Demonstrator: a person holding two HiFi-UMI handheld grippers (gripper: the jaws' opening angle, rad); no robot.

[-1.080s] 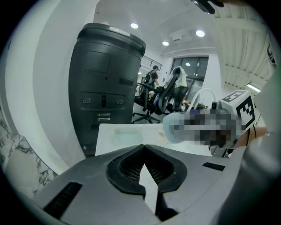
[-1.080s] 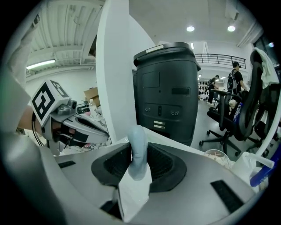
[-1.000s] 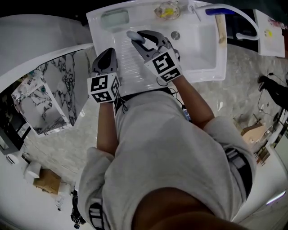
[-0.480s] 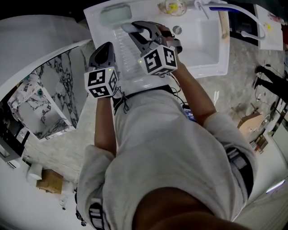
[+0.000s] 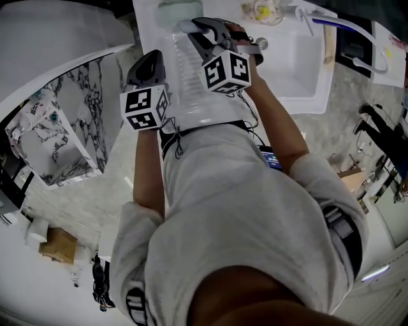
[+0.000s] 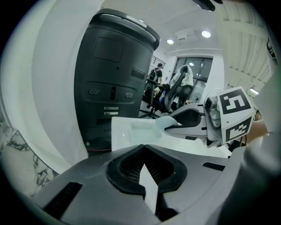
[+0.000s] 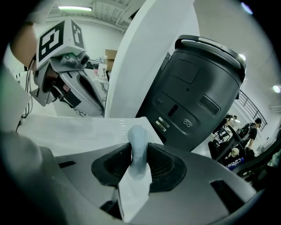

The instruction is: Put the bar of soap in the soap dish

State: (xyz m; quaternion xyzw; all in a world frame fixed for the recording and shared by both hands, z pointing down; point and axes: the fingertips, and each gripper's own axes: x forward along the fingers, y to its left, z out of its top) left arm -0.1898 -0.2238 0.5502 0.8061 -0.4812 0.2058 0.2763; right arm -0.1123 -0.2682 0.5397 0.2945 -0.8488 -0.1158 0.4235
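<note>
Holding a pale blue-grey bar of soap (image 7: pixel 137 136) on edge between its dark ribbed pads, the right tool (image 5: pixel 193 28) reaches toward the top of the head view, above the ribbed drainboard of a white ceramic sink (image 5: pixel 299 70). The pale green rectangular soap dish (image 5: pixel 178 7) sits just beyond the soap at the frame's top edge, partly cut off. The left tool (image 5: pixel 148 63), at centre left, has its jaws together on nothing. Likely risks: only a narrow part of the smooth bar is gripped, so it could slide out and drop onto the drainboard short of the dish. Letting go while the bar stands on edge might tip it over the dish's rim. Pressing down could also nudge the dish.
</note>
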